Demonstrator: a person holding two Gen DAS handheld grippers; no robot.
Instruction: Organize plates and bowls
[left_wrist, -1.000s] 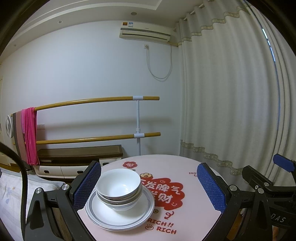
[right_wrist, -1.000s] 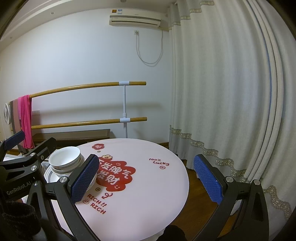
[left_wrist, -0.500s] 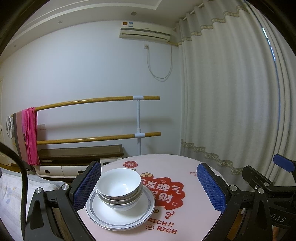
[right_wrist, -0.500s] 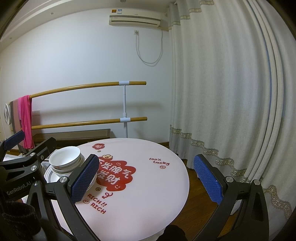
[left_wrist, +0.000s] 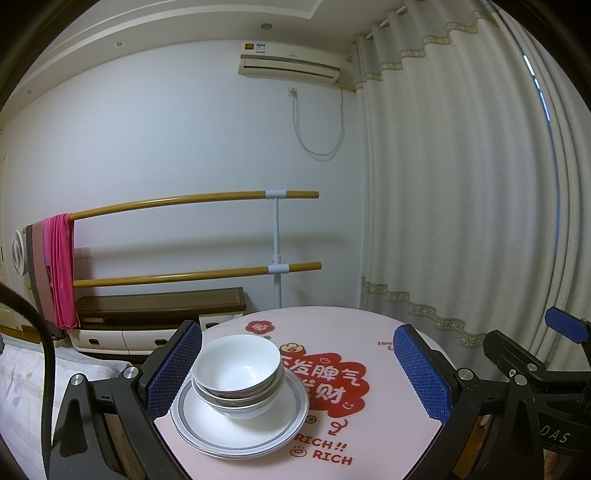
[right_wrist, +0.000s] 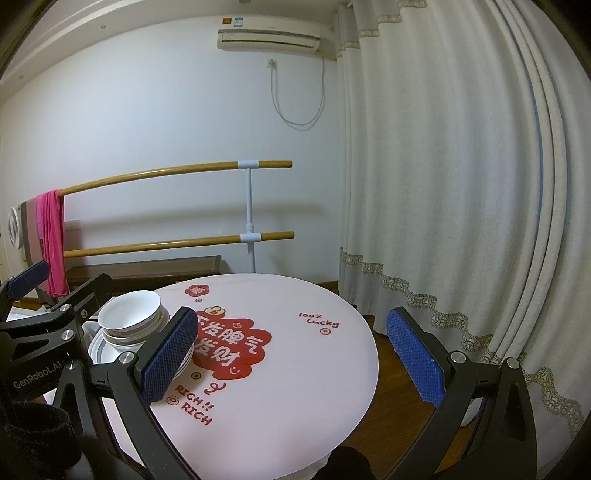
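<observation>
so the bowls (left_wrist: 236, 373) are sitting nested, at least two of them, on top of the plates (left_wrist: 240, 428), which are stacked too, all over at about 8 o'clock on the round pink table (left_wrist: 369, 417), near its edge. the red printed design (left_wrist: 325, 384) is lying just beside the stack toward 3 o'clock.

left gripper (left_wrist: 297, 373) is hanging above the near edge of the table with its jaws spread wide and nothing between them. its left blue pad (left_wrist: 175, 369) is lining up right next to the bowls at their 9 o'clock, can't tell if it's actually touching. right gripper (right_wrist: 291, 354) is also gaping wide and carrying nothing, hovering over the table's near half, well apart from the stack, which is showing up at 10 o'clock in its view behind its left pad (right_wrist: 170, 354).

background: white curtain (left_wrist: 461, 184) is hanging at 3 o'clock, wooden rails (left_wrist: 192, 199) along the wall with a pink cloth (left_wrist: 59, 273) draped over.
</observation>
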